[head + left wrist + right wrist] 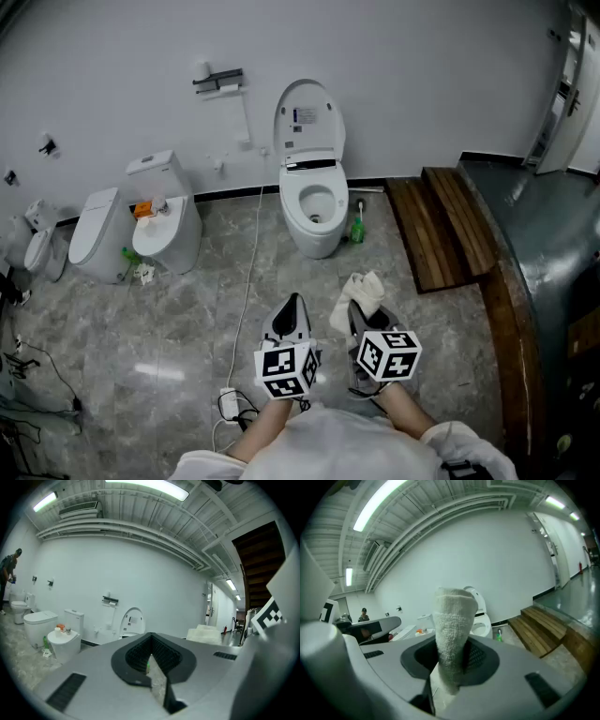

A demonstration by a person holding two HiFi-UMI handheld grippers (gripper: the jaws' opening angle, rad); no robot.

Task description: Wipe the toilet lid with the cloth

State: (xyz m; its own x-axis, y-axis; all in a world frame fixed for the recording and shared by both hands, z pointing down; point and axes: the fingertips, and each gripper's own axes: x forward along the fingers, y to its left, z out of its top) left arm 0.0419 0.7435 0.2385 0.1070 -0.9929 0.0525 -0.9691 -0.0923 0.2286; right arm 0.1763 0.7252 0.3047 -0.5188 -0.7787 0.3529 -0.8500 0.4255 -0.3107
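Note:
The white toilet (pixel 317 202) stands against the far wall with its lid (pixel 309 117) raised upright. It also shows in the right gripper view, lid (pixel 477 600) up, and in the left gripper view, lid (pixel 133 620) up. My right gripper (pixel 357 314) is shut on a white cloth (pixel 362 294), well short of the toilet. In the right gripper view the folded cloth (pixel 452 627) sticks up from the gripper (pixel 450 667). My left gripper (pixel 292 307) is beside it, shut and empty. Its jaws (pixel 151 663) meet with nothing between them.
A green bottle (pixel 357 228) stands right of the toilet. A wooden step (pixel 441 225) and a dark raised floor lie at the right. Two more toilets (pixel 167 223) stand at the left. A white cable (pixel 247 291) runs over the marble floor to a power strip (pixel 231 403).

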